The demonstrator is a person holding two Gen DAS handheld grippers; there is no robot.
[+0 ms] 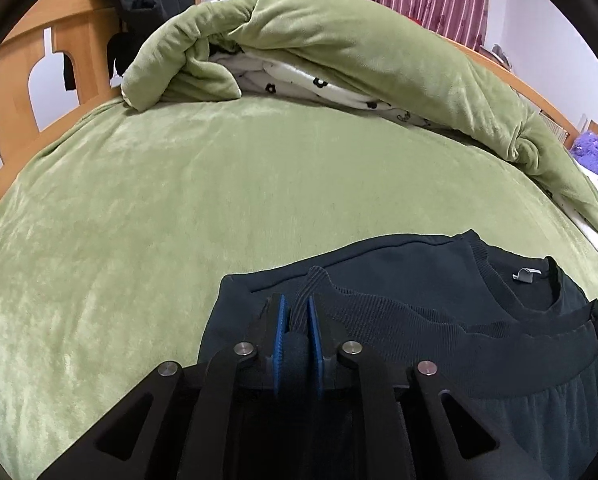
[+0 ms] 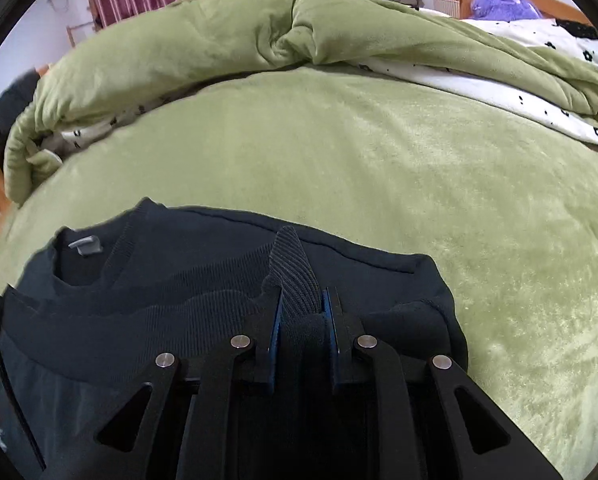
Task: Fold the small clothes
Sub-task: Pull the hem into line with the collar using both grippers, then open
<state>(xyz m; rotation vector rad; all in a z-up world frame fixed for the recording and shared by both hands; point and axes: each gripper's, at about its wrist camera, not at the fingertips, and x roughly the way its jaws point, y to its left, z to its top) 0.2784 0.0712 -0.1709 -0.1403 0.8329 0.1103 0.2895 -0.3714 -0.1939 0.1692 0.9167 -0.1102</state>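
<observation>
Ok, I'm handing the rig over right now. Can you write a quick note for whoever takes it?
Left gripper: shut on the ribbed hem of the dark sweatshirt, near its left side.
Right gripper: shut on the same hem, near the right side.
Sweatshirt: lies on the green blanket on the bed, collar and label facing up. The hem is brought up close to the collar, so the bottom-to-top fold looks nearly made.
Left to do: set the hem down, let go, smooth it, then probably fold it smaller.
The bunched green duvet behind is not in the way.
</observation>
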